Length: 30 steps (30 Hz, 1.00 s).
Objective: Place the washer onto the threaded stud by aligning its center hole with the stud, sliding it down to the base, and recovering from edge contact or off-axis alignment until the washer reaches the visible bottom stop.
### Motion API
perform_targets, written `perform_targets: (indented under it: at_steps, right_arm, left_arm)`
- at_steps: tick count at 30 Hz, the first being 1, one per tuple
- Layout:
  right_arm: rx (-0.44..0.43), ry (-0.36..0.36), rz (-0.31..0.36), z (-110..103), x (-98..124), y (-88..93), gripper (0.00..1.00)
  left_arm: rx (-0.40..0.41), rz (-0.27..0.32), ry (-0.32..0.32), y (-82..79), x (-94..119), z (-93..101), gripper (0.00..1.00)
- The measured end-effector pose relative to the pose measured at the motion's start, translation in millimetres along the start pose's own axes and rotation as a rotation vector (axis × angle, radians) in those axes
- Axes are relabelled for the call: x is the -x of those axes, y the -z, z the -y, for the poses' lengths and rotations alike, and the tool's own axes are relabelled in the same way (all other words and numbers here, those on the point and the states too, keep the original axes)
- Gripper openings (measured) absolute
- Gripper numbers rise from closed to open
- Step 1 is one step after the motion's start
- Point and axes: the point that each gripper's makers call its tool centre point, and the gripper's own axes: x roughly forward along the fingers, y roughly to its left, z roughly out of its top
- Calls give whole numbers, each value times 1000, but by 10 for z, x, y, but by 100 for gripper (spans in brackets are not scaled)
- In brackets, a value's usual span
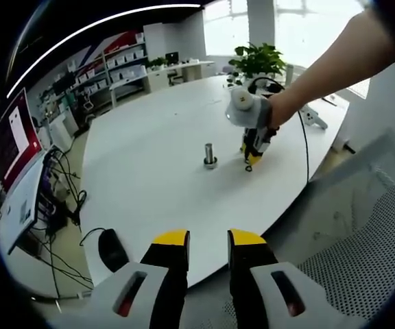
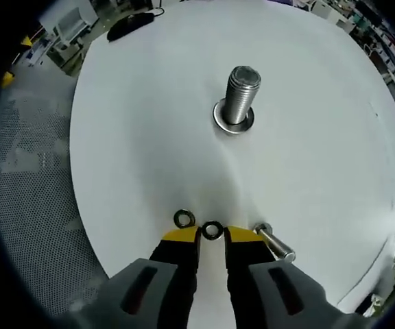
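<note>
Narrowly parted, my right gripper [image 2: 212,236] jaws flank a dark ring washer [image 2: 212,230]; ribbed steel stud [image 2: 240,96] at 12 o'clock on smooth white desk [image 2: 142,123].

From my right gripper view, the stud [image 2: 242,96] stands upright on the worktop [image 2: 142,137], well ahead of the right gripper [image 2: 212,240]. One washer [image 2: 212,230] lies between the tips of its jaws; a second washer [image 2: 184,219] lies just to its left, and a bolt [image 2: 274,245] lies on its side just right of the jaws. From my left gripper view, a chair [image 1: 362,240] sits right of the left gripper [image 1: 208,240], and a plant [image 1: 258,60] stands at the worktop's far edge.
</note>
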Motion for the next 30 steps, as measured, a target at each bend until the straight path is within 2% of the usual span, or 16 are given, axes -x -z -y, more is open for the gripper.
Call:
perform_targets:
  at_steps: [10, 16, 19, 22, 24, 26, 28, 30]
  right_arm:
    - [11, 55, -69, -26, 14, -9, 17]
    - [10, 59, -51, -21, -1, 11, 16]
    - [-48, 105, -20, -3, -11, -2, 16]
    - [18, 141, -25, 22, -43, -24, 15]
    - [33, 137, -35, -4, -47, -5, 15]
    - [3, 130, -33, 16, -53, -2, 15]
    - [-71, 112, -14, 78, -84, -20, 15]
    - [-71, 113, -3, 82, -91, -11, 15]
  left_arm:
    - [3, -2, 0, 2, 2, -3, 19]
    - [-2, -4, 2, 10, -1, 4, 19]
    - [0, 0, 2, 1, 3, 3, 19]
    - [-1, 0, 3, 1, 4, 6, 19]
    - [-5, -1, 6, 2, 3, 13, 19]
    - [-7, -2, 8, 6, 0, 15, 19]
    - [-7, -1, 9, 5, 0, 18, 19]
    - [-9, -2, 10, 8, -1, 22, 19]
